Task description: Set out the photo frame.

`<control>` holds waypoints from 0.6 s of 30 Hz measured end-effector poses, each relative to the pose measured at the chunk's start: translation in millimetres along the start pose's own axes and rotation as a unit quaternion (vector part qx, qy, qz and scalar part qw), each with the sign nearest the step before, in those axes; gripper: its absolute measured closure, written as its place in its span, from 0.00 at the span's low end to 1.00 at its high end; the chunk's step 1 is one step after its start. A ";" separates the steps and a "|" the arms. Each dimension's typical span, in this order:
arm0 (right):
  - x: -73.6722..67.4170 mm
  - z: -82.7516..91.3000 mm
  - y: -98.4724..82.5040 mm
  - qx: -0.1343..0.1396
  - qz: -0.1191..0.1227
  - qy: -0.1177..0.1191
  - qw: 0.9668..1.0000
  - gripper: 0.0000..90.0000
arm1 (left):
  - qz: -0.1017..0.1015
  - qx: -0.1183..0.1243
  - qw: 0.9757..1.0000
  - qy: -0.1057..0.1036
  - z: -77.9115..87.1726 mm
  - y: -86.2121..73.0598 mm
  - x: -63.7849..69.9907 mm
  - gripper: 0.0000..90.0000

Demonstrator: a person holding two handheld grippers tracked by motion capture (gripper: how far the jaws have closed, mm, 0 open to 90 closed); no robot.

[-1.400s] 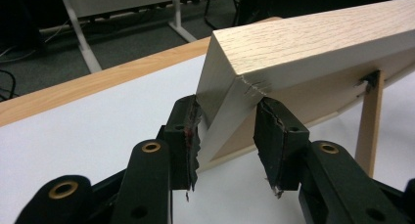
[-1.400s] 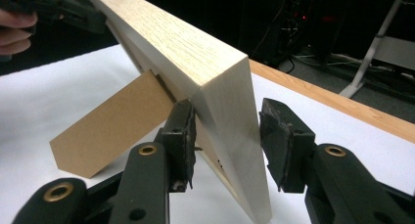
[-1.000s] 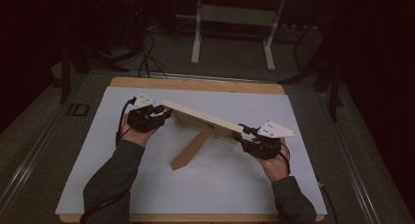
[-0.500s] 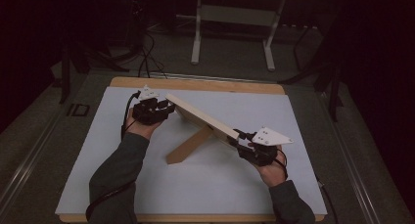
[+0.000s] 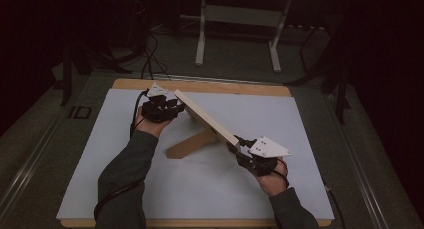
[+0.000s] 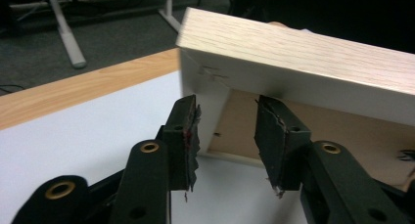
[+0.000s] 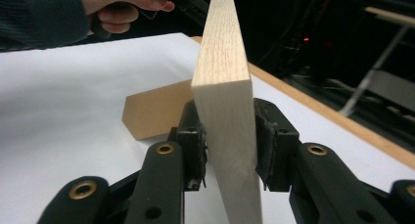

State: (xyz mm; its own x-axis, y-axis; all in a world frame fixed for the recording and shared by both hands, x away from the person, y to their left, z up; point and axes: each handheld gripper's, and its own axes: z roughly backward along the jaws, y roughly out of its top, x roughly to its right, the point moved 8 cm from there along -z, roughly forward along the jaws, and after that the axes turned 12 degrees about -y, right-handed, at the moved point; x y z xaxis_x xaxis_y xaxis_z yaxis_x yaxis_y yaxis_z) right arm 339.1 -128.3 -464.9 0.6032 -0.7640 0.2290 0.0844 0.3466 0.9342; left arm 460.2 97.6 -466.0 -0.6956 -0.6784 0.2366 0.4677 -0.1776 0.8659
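A long light-wood board (image 5: 205,119) stands on edge and runs diagonally across the white table top (image 5: 125,159). A brown panel (image 5: 190,145) juts from its underside toward the near left. My left gripper (image 5: 177,106) is at the board's far end. In the left gripper view the left gripper (image 6: 227,136) has just been opening, and its pads (image 6: 188,136) stand apart just short of the board (image 6: 303,53) without pressing it. My right gripper (image 7: 227,136) has just been closing, and both pads squeeze the near end of the board (image 7: 222,62). The brown panel (image 7: 151,111) lies behind it.
The white top sits on a wooden table whose far edge (image 5: 210,86) shows as a tan strip. Beyond it on the dark floor stand a metal frame (image 5: 235,19) and cables (image 5: 150,59). A person's hand (image 7: 122,9) holds the left gripper.
The board has swung to a steeper diagonal. Its far end went away from the person with the left gripper, while the right gripper brought the near end left and closer.
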 end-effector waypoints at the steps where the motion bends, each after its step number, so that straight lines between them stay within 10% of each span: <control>1: -0.4 -0.3 0.4 0.001 0.003 -0.007 1.000 0.76 | 0.001 -0.003 1.000 -0.001 -0.8 -0.5 0.6 0.65; 18: -6.8 -8.8 6.6 0.001 -0.009 -0.017 1.000 0.76 | 0.004 0.015 0.998 -0.068 18.0 0.0 46.9 0.59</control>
State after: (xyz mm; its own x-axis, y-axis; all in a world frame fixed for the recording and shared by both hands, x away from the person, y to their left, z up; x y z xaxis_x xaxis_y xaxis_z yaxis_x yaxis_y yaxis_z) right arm 342.5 -116.1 -462.7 0.5745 -0.7882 0.2207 0.0944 0.3316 0.9387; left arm 417.7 78.5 -447.0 -0.7603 -0.5770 0.2983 0.4581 -0.1507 0.8760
